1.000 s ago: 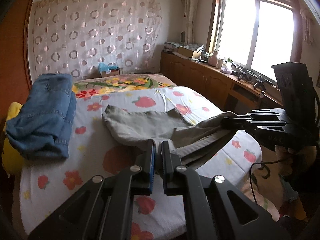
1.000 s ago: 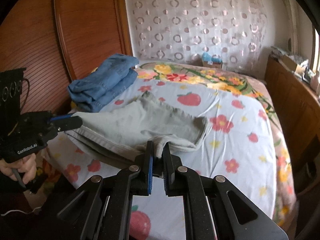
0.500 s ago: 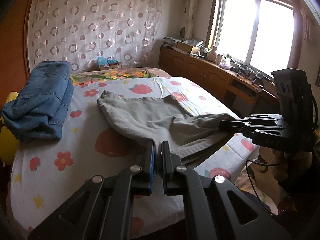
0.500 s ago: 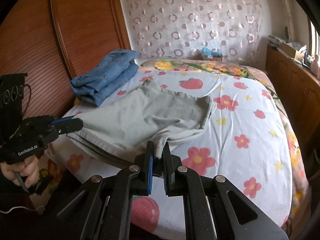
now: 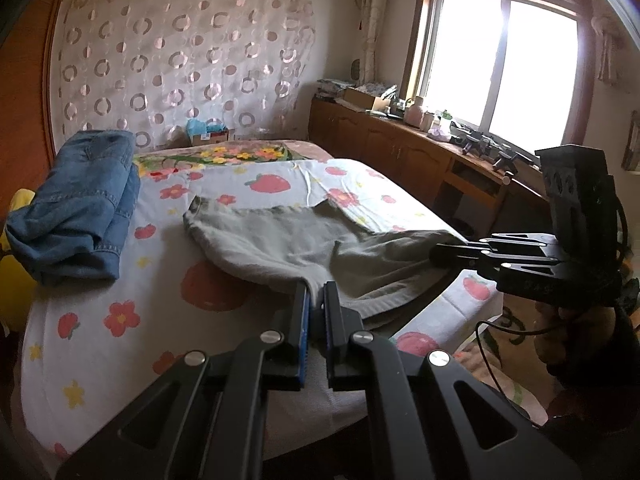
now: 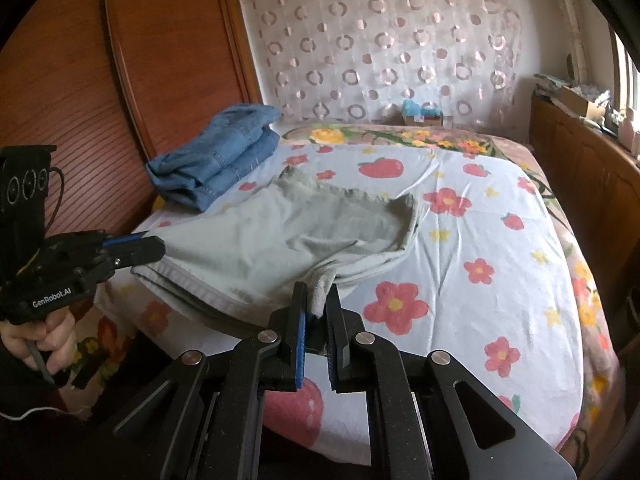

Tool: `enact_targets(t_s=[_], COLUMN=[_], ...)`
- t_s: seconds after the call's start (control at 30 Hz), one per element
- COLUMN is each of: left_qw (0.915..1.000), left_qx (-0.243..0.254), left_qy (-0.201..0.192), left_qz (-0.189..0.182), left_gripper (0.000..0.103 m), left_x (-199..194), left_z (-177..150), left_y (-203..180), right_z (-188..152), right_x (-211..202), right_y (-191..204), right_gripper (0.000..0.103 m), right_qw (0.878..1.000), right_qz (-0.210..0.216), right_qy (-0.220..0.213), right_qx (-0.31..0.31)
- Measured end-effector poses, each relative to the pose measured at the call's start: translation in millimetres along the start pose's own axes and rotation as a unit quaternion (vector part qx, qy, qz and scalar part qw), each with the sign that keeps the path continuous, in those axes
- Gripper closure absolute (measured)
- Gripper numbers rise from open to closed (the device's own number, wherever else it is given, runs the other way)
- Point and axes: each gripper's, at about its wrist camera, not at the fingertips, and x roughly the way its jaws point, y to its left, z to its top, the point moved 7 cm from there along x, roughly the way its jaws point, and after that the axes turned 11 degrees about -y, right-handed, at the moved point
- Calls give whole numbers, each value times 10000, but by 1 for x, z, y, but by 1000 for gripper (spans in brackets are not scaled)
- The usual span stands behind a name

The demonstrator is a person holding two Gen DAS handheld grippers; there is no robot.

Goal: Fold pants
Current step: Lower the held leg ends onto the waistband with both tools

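Observation:
Grey-green pants [image 5: 288, 240] lie folded on the flowered bed, their near end lifted at the bed's front edge. My left gripper [image 5: 316, 300] is shut on one near corner of the pants. My right gripper [image 6: 318, 300] is shut on the other near corner; it also shows in the left wrist view [image 5: 436, 250] at the right. The left gripper shows in the right wrist view [image 6: 160, 246] at the left. The pants [image 6: 280, 240] stretch between the two grippers, and their far end rests flat on the sheet.
Folded blue jeans [image 5: 80, 208] lie at the bed's left side by the wooden headboard [image 6: 160, 60]. A wooden cabinet [image 5: 400, 148] with clutter runs under the window on the right. The flowered sheet [image 6: 480, 260] spreads right of the pants.
Both grippers have pulled the pants' near end back toward the bed's front edge. The pants now lie flatter and more stretched out.

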Motion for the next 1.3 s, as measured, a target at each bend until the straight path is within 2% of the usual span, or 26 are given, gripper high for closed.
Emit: enact_targets(t_s=[0.6,0.9,1.07,1.3], left_qw=[9995,9993,9997,9994], left_qx=[115,-201,-161,1], left_qy=[-217,275,163,12], left_qz=[-220,-136,-47,341], left_gripper=[100,100,100,99], left_x=[-18,6,13,38], left_z=[15,-16,-5,12], left_y=[-14,1,5,27], right_z=[19,0,10,34], right_x=[-35,-11,3,28], right_y=[2,-9,-13,-22], right_gripper=[97,97,97,97], right_qw=[9992,10000,9998,9995], right_qz=[-4,-44,-63,-82], right_qy=[-370,-10,33,-142], right_qx=[-128,-42,-169,-280])
